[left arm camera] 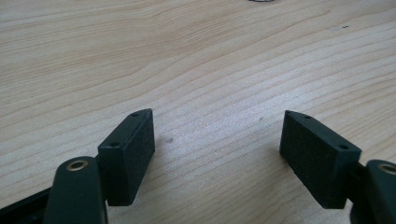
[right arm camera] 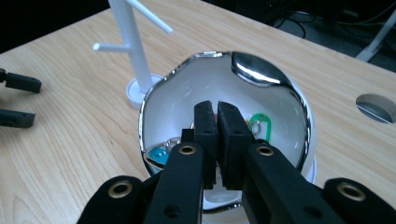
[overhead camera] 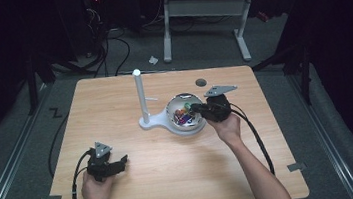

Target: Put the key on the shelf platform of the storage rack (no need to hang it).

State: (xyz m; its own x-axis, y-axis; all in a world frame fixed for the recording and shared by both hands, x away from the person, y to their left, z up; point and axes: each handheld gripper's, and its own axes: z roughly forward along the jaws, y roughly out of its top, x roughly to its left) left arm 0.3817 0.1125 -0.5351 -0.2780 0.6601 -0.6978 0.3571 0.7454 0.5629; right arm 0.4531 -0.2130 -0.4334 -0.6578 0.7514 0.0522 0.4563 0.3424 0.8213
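A shiny metal bowl (overhead camera: 183, 97) (right arm camera: 299, 102) stands mid-table with several small coloured trinkets inside, among them a green clip (right arm camera: 261, 125) and a blue piece (right arm camera: 159, 154). Just left of it rises a white peg stand (overhead camera: 140, 96) (right arm camera: 133, 46) with bare pegs. My right gripper (overhead camera: 193, 108) (right arm camera: 217, 109) reaches into the bowl from the right, its jaws shut to a thin slit with a sliver of red at the tips; I cannot tell if it is pinched. My left gripper (overhead camera: 121, 162) (left arm camera: 217, 154) rests open on bare wood at the front left, empty.
A round cable hole (overhead camera: 200, 82) (right arm camera: 376, 107) sits in the tabletop behind the bowl. Cables trail from both grippers toward the front edge. Beyond the table are a dark floor, loose cables and the white legs of another desk (overhead camera: 242, 31).
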